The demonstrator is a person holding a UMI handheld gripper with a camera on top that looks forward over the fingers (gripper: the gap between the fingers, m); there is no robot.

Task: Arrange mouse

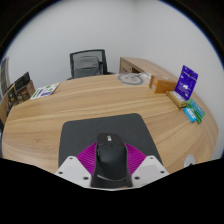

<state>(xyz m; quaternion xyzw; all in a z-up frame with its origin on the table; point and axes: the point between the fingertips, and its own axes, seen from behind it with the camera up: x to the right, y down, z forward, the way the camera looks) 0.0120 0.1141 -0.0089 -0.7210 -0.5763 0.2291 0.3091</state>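
Between the claw (110, 168) fingers sits the black mouse (109, 157), gripped by both purple pads, its long axis running toward twelve o'clock, above the grey mouse mat (85, 137) on the wooden worktop (60, 115).

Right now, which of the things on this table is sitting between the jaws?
The black mouse, on the dark mouse pad between the gripper jaws. The purple card and teal item lie far beyond.
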